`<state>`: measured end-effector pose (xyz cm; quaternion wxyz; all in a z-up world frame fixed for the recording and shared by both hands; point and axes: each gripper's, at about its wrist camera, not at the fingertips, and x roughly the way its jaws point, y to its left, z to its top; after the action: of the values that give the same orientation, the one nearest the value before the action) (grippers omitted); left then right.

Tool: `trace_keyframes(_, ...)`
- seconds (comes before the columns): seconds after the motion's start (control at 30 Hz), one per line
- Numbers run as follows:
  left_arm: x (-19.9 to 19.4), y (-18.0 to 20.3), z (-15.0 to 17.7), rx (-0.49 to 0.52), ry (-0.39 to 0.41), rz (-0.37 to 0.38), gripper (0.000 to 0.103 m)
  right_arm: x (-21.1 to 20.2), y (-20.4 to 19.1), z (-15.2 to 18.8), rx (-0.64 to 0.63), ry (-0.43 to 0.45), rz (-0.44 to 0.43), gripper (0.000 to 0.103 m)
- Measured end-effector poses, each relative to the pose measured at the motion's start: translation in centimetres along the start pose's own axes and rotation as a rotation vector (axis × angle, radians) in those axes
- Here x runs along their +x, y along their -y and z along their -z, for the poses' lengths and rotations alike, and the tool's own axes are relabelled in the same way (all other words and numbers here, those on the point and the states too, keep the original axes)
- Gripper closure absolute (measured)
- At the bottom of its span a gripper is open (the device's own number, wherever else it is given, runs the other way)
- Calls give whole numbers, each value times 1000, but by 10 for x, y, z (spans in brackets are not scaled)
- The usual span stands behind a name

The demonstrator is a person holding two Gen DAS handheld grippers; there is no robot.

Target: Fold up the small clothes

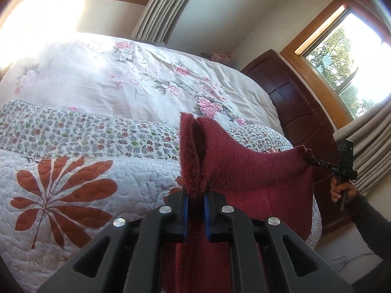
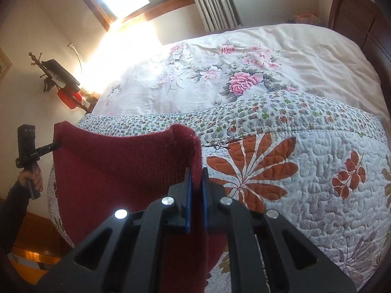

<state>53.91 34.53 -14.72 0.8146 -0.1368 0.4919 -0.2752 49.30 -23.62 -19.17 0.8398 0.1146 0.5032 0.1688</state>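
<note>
Blue-padded fingers (image 1: pixel 185 217) of the left gripper (image 1: pixel 195 195) pinch a doubled-over corner of a dark red garment (image 1: pixel 244 168), and the fuzzy edge stands up between them. In the right wrist view the right gripper (image 2: pixel 195 173) pinches the opposite top corner of the same garment (image 2: pixel 117 166) in the same way, its pads pressed onto the cloth. Stretched between the two tools, the garment hangs in the air in front of the bed, sagging slightly along its top edge. A ribbed knit band runs along the top and smoother cloth drops below it, past the bottom of both views. Its inner face looks fleecy.

Each camera also catches the other tool at the far corner: the right gripper (image 1: pixel 315 162) with a hand (image 1: pixel 341 191) and dark sleeve (image 1: pixel 371 224) at the right of the left view, and the left gripper (image 2: pixel 52 146) with a hand (image 2: pixel 35 177) at the left of the right view.

Behind the cloth lies a quilt (image 1: pixel 73 195) with large rust-coloured leaf prints and a small-flowered border, and farther back a white bedspread (image 1: pixel 122 78) with pink roses. A dark wood headboard (image 1: pixel 293 102) stands at the bed's end, beside a window (image 1: pixel 347 48) and pale curtains (image 1: pixel 166 7). The garment blocks part of the quilt's near edge in both views. A stand (image 2: pixel 61 83) with dark and red items is at the bed's far side.
</note>
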Motion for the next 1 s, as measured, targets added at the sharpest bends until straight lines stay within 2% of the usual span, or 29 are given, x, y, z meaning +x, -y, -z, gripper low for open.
trace_keyframes(0.07,10,-7,0,-11,-27,-12,94,11,7,-1,21,-20,3,97)
trace_keyframes(0.17,40,-30,6,-69,-117,-35,94,39,18,2,65,-76,3,97)
trace_keyframes(0.23,64,-45,13,-101,-185,-97,91,58,25,6,82,-111,25,95)
trace_keyframes(0.27,75,-51,17,-116,-216,-145,86,67,29,9,95,-129,40,93)
trace_keyframes(0.3,80,-56,19,-125,-229,-200,83,73,33,11,113,-143,58,85)
trace_keyframes(0.37,75,-59,18,-153,-200,-240,81,69,36,16,122,-117,83,83)
trace_keyframes(0.4,66,-56,15,-159,-175,-291,78,61,34,19,119,-93,81,83)
trace_keyframes(0.43,55,-51,12,-145,-149,-351,70,50,32,22,119,-64,71,82)
trace_keyframes(0.47,39,-42,10,-127,-102,-365,69,37,28,27,117,-33,54,81)
trace_keyframes(0.5,24,-31,10,-115,-58,-337,67,25,22,34,107,-5,36,80)
trace_keyframes(0.57,1,0,14,-54,0,-218,56,11,8,53,79,21,-2,79)
trace_keyframes(0.6,-5,17,20,-7,13,-159,54,8,1,62,68,25,-24,80)
trace_keyframes(0.67,2,48,36,83,-7,-36,49,12,-13,78,46,28,-51,79)
trace_keyframes(0.7,15,60,47,123,-51,-2,49,18,-20,84,33,19,-67,79)
trace_keyframes(0.73,30,69,60,158,-100,-3,49,27,-25,88,26,2,-79,78)
trace_keyframes(0.8,66,66,86,189,-207,-72,49,49,-28,96,28,-42,-77,77)
trace_keyframes(0.83,77,58,98,199,-238,-129,49,59,-27,100,21,-58,-58,79)
trace_keyframes(0.87,80,51,107,220,-228,-175,51,64,-24,103,8,-58,-39,82)
trace_keyframes(0.93,71,39,112,172,-192,-200,51,60,-15,107,34,-50,-20,84)
trace_keyframes(1.0,57,34,113,146,-172,-232,51,44,-10,112,61,-31,-4,79)
